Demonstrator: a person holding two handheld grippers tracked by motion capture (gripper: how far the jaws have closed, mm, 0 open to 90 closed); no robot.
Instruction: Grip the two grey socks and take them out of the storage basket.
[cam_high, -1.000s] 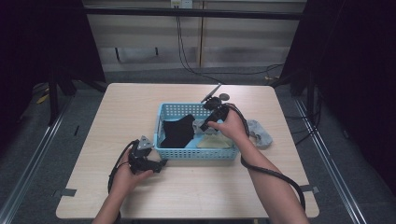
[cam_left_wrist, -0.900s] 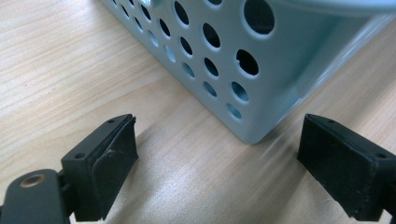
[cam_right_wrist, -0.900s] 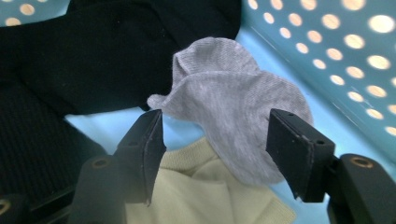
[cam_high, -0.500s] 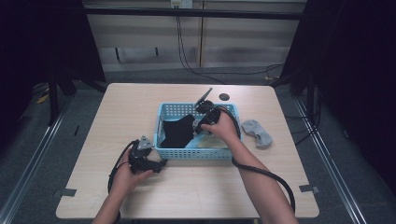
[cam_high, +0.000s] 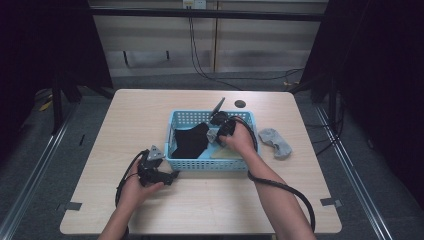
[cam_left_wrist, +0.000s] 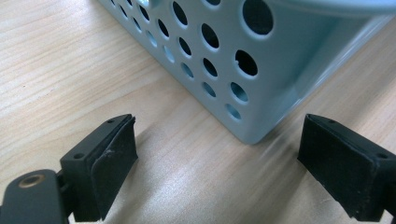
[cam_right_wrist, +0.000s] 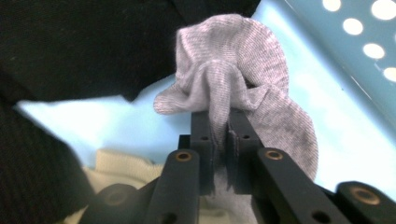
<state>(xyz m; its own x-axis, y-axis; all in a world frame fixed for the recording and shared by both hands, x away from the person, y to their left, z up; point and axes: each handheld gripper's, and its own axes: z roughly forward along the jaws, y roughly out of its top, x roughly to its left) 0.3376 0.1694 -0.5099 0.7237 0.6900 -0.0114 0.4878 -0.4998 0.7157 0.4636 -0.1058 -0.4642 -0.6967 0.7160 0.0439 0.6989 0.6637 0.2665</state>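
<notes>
A light blue perforated basket (cam_high: 200, 114) stands mid-table, holding a black garment (cam_high: 190, 142) and a cream cloth (cam_high: 226, 153). My right gripper (cam_high: 216, 135) reaches into the basket's right half. Its jaws have just been closing and are now shut on a bunched grey sock (cam_right_wrist: 233, 60), pinching a fold of it between the pads of my right gripper (cam_right_wrist: 220, 122). A second grey sock (cam_high: 276, 143) lies on the table, right of the basket. My left gripper (cam_high: 172, 176) rests on the table at the basket's front left corner (cam_left_wrist: 261, 56). There, my left gripper (cam_left_wrist: 219, 149) is open, with nothing between its pads.
A small dark round hole (cam_high: 240, 104) sits in the tabletop behind the basket. Bare wood stretches left of the basket and along the front edge. Cables trail from both grippers across the table's front. Dark frames and curtains flank the table.
My right hand has shifted a little left and lower into the basket, uncovering the grey sock on the table. The left hand has stayed where it was.
</notes>
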